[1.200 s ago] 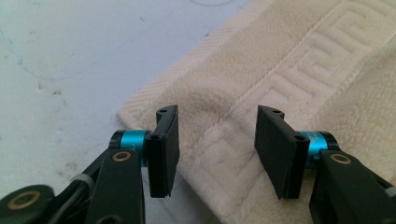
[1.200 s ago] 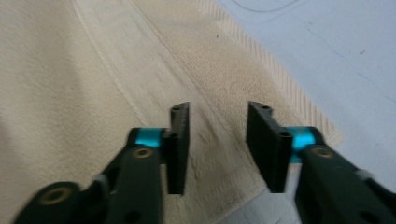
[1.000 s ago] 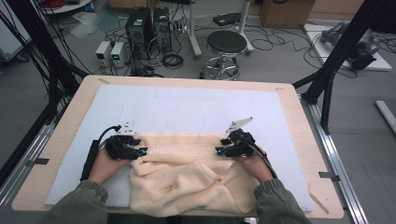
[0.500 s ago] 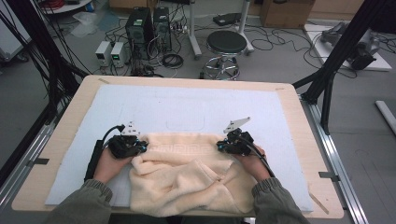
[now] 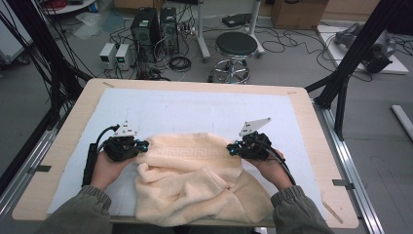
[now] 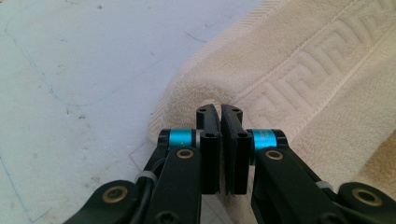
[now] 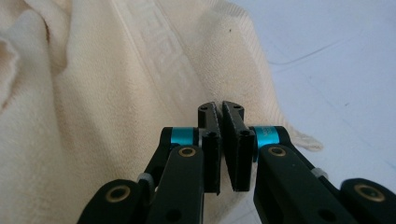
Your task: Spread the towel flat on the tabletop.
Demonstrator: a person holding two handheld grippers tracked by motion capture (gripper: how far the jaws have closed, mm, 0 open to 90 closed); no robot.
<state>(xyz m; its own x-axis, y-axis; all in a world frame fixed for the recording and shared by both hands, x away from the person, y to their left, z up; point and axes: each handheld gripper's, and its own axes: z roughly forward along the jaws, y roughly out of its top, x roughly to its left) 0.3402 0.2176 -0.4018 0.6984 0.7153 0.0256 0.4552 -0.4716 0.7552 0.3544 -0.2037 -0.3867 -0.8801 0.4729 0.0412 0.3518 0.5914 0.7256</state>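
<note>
While the cream towel (image 5: 195, 180) lies rumpled at the table's (image 5: 63, 151) near edge, its far corners are pinched: left gripper (image 6: 219, 116) and right gripper (image 7: 220, 114), jaws just closed on cloth. Grasping is done; spreading or folding is judged outstanding.

The room is evenly and softly lit from overhead, with no hard shadows on the counter (image 5: 58, 161); the white mat (image 5: 195, 109) looks bright but not glaring. From above everything is sharp, the floor beyond dimmer and greyer. Close in, the towel (image 6: 299, 60) ahead of the left gripper (image 6: 220, 112) is a little soft, slightly washed out, and the black arms nearest the lens blur. Faint shade lies under the towel's fold.
</note>
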